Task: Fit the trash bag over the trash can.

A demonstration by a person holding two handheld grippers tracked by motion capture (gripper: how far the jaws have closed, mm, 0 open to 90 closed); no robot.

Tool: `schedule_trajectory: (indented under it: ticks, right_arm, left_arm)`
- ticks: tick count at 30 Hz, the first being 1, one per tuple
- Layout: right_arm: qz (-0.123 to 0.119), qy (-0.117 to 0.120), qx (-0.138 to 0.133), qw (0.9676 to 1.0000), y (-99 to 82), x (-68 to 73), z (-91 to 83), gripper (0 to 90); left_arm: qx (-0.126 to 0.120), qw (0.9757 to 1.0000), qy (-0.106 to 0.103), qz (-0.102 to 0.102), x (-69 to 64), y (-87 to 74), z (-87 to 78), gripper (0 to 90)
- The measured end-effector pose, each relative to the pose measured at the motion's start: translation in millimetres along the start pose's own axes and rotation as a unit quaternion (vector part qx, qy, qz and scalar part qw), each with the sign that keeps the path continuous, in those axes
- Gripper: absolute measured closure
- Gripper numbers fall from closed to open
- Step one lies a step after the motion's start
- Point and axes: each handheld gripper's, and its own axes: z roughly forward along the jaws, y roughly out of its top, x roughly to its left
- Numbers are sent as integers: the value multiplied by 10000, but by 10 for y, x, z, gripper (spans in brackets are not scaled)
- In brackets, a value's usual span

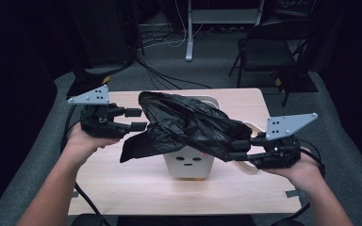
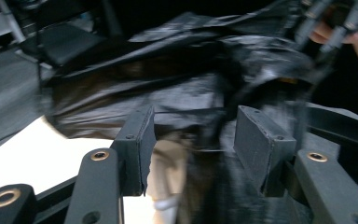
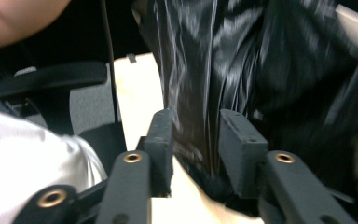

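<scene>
- Forearms come in from the near edge of the table, one hand-held gripper in each hand, with a black plastic bag stretched between them above the tabletop.
- Below the bag, at the middle of the table, stands a small white bin with a simple face on its near side; its rim is hidden under the plastic.
- Left gripper sits at the bag's left end – jaws parted, film lying in the gap but neither pad seen pressing on it, in the left gripper view.
- Right gripper is at the bag's right, lower end; its jaws stand apart too, a fold of the bag hanging between them, not squeezed.
- Long axis of the bag runs from the far left down to the near right – across the bin's mouth, not along it.
- Judgement: both hands are about equally near the bag, but neither has a firm hold, so a fresh grip on the hem probably comes first.
</scene>
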Motion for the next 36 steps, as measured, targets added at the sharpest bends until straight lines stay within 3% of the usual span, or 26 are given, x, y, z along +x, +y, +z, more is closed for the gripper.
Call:
schedule_trajectory:
  ticks: [5, 10, 12, 18, 23, 26, 29, 31, 36]
  right_arm:
    - [-101, -69, -174, 9998, 142, 44, 109, 478]
    - [-249, -129, -189, 9994, 229, 57, 262, 438]
    - [-314, -178, -142, 9992, 245, 57, 316, 442]
    - [-521, -317, -32, 9981, 242, 41, 407, 580]
    - [-458, -248, -108, 9986, 240, -20, 388, 723]
    - [-442, -153, -211, 9987, 235, -32, 366, 805]
    - [-513, -226, -311, 9979, 226, -9, 318, 862]
    - [-541, -214, -363, 9976, 216, -5, 285, 881]
    - [-669, 126, -477, 9965, 116, 20, 210, 892]
  left_arm:
    - [163, 9996, -201, 64, -120, -65, 107, 422]
    - [333, 9990, -284, 103, -164, -151, 205, 405]
    - [426, 9984, -373, 92, -156, -185, 231, 442]
    - [525, 9980, -308, 189, -138, -250, 254, 692]
    - [471, 9982, -106, 355, -132, -210, 164, 847]
    - [441, 9981, 87, 423, -104, -182, 81, 870]
    - [387, 9980, 242, 443, -73, -171, -9, 871]
    - [355, 9980, 279, 451, -65, -180, -61, 871]
    - [326, 9981, 269, 456, -77, -273, -152, 875]
